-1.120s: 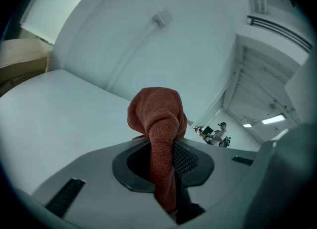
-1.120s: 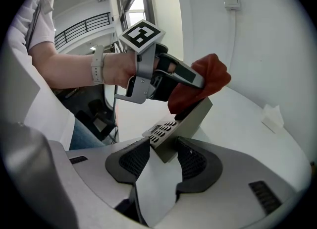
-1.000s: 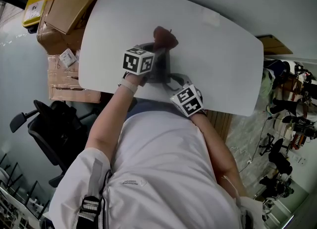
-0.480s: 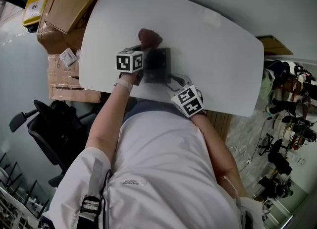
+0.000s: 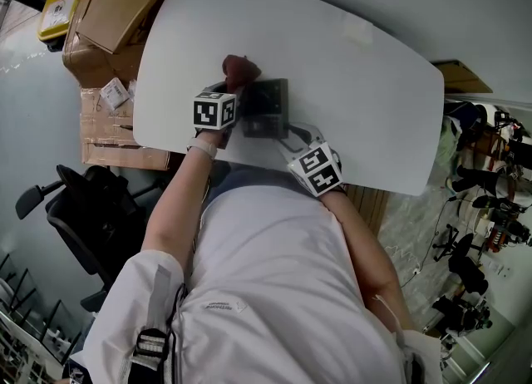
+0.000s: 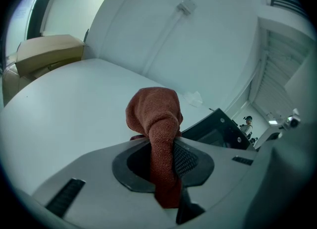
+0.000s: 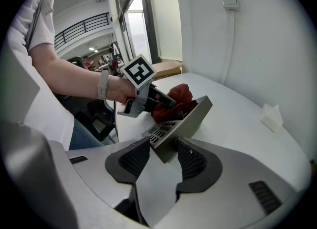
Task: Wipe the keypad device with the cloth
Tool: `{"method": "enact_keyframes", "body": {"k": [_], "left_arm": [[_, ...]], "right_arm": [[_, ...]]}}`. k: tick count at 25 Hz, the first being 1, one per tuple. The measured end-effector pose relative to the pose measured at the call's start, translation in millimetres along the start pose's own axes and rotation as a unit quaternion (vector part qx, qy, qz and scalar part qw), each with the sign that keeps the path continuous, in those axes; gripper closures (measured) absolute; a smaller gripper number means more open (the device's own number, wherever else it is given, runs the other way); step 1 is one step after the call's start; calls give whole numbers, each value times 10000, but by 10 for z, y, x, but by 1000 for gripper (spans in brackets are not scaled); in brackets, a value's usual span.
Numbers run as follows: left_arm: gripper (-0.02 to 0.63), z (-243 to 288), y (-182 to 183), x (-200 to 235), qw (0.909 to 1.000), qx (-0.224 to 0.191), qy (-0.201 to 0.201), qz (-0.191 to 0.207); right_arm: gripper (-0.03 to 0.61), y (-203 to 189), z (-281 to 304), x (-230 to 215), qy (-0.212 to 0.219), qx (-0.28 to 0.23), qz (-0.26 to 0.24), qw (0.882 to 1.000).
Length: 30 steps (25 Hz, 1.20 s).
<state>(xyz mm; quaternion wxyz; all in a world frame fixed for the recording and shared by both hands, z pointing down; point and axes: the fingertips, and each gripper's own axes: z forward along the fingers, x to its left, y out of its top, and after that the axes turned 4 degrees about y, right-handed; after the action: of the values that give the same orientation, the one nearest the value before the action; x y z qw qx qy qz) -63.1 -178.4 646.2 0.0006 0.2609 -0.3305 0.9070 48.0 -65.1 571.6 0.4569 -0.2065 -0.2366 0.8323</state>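
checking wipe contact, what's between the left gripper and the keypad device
The cloth, held by the left gripper, beside the keypad device; right gripper view shows it.

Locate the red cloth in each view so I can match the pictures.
Head view: cloth upper centre, at the far-left corner of the keypad device.
Left gripper view: cloth dead centre, pinched in the left gripper.
Right gripper view: cloth centre, behind the device's left edge.
Shared landmark: the keypad device, visible in all three.
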Motion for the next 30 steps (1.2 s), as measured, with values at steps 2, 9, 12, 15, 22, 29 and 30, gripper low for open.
{"method": "enact_keyframes", "body": {"k": [2, 9, 12, 15, 22, 29, 30], "left_arm": [[533, -51, -69, -34, 9999, -14, -64, -91], [532, -258, -379, -246, 9991, 133, -321, -255], [532, -346, -497, -344, 9989, 185, -360, -229], [532, -407, -576, -416, 9988, 182, -392, -238], [532, -546, -806, -542, 9988, 185, -330, -308], [532, -867, -894, -546, 9990, 25, -272, -350], [532, -942, -868, -575, 9991, -62, -257, -328]], "right_arm": [[423, 6, -8, -1, -10, -17, 1, 10000], [423, 6, -18, -13, -38, -27, 23, 10000], [423, 14, -16, -20, -55, -43, 10, 10000], [422, 12, -20, -29, -81, -64, 9, 9999], [419, 12, -18, -48, -104, -122, -18, 9999], [420, 56, -62, -54, 19, -306, 75, 9995], [420, 97, -98, -44, 57, -410, 95, 9991]]}}
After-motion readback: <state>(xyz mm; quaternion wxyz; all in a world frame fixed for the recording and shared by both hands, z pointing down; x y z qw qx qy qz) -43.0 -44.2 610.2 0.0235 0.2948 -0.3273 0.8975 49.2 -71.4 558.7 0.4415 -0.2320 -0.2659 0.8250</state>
